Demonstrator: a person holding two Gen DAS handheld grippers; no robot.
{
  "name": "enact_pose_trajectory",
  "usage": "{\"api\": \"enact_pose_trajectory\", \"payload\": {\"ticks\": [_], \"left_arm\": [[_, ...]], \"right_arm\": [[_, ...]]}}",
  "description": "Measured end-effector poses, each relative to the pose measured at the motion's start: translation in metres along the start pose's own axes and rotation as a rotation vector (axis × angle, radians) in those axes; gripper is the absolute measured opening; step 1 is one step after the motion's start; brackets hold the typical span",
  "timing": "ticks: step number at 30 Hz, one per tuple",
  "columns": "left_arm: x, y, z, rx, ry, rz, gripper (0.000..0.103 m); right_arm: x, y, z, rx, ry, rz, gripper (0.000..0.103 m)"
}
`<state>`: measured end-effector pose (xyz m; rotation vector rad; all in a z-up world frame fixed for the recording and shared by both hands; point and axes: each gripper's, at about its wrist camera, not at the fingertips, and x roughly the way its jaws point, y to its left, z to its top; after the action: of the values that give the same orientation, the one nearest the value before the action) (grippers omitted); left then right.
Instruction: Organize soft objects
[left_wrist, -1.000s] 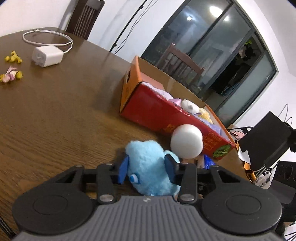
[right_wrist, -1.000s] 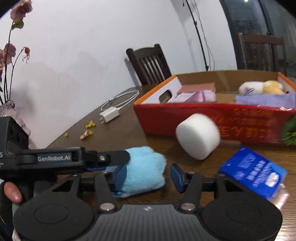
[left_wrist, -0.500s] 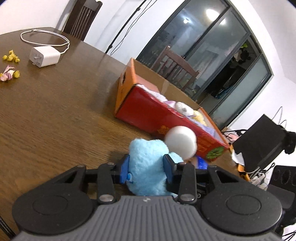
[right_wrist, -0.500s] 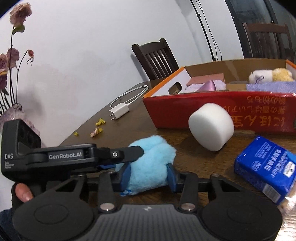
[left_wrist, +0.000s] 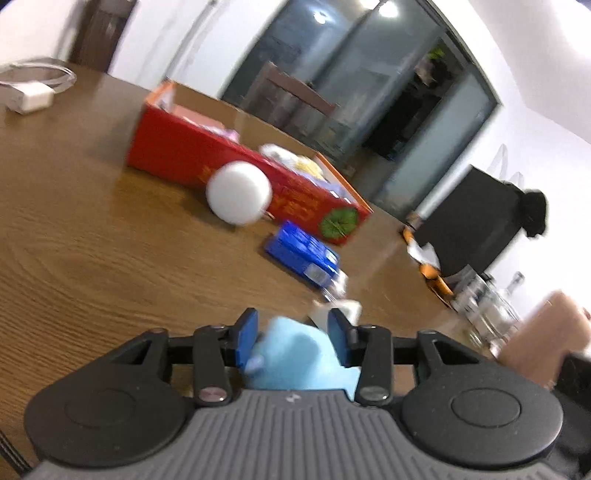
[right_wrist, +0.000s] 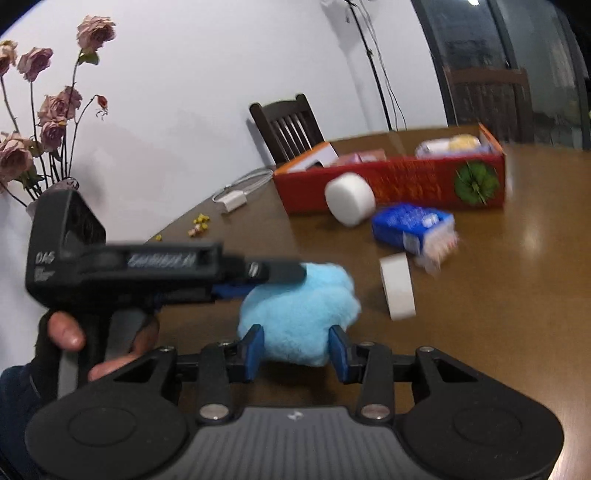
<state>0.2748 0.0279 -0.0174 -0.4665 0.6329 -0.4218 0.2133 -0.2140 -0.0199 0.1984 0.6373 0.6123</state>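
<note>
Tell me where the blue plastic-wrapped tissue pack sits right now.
In the right wrist view the blue plastic-wrapped tissue pack lies on the wooden table, just in front of the red cardboard box, right of the white foam cylinder.

Plush toy (right_wrist: 299, 314) is sitting on table (right_wrist: 498, 332), nearest the right wrist camera. Tape roll (right_wrist: 397, 286) is standing just right of it. Behind: tissue pack (right_wrist: 410, 223), foam cylinder (right_wrist: 349, 199), then box (right_wrist: 391, 184) holding soft items.

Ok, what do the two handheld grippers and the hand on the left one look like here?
Both grippers, the left gripper and the right gripper, have blue pads on black linkages, round black discs and a ribbed grey base. The left unit's black body bears blurred white lettering, partly "DAS". The hand wears a dark fingerless glove and a dark sleeve.
</note>
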Motion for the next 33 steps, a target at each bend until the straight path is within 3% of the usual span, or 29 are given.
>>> {"api": "enact_pose_trajectory", "payload": {"ticks": [5, 7, 10, 14, 15, 17, 21, 24, 28, 31, 33], "left_arm": [[-0.042, 0.016, 0.008, -0.050, -0.131, 0.052, 0.070], [-0.057, 0.019, 0.005, -0.043, -0.146, 0.083, 0.073], [-0.064, 0.014, -0.005, -0.034, -0.106, 0.073, 0.073], [-0.060, -0.004, -0.024, 0.038, -0.058, 0.051, 0.073], [-0.058, -0.007, -0.028, 0.046, -0.061, 0.059, 0.073], [-0.057, -0.006, -0.029, 0.045, -0.066, 0.090, 0.073], [-0.067, 0.013, -0.023, -0.016, -0.107, 0.150, 0.072], [-0.072, 0.024, -0.020, -0.047, -0.108, 0.173, 0.072], [-0.065, 0.022, -0.023, -0.043, -0.074, 0.110, 0.072], [-0.054, 0.019, -0.024, -0.040, -0.037, 0.085, 0.066], [-0.050, 0.020, -0.025, -0.043, -0.014, 0.067, 0.056]], "right_arm": [[-0.017, 0.020, 0.001, -0.088, -0.031, 0.215, 0.037], [-0.022, 0.017, 0.008, -0.096, -0.077, 0.169, 0.037], [-0.012, -0.005, 0.016, -0.057, -0.078, 0.012, 0.040], [0.006, -0.029, 0.013, 0.029, -0.071, 0.002, 0.042], [0.011, -0.029, 0.011, 0.040, -0.066, 0.019, 0.047], [0.018, -0.023, 0.006, 0.038, -0.023, 0.061, 0.048], [0.009, 0.007, -0.003, -0.043, 0.040, 0.271, 0.046], [-0.003, 0.005, 0.003, -0.029, -0.018, 0.220, 0.046], [0.005, -0.022, 0.011, 0.052, -0.042, 0.083, 0.049], [0.015, -0.027, 0.012, 0.062, -0.042, 0.102, 0.049], [0.023, -0.025, 0.012, 0.050, -0.035, 0.099, 0.049]]}}
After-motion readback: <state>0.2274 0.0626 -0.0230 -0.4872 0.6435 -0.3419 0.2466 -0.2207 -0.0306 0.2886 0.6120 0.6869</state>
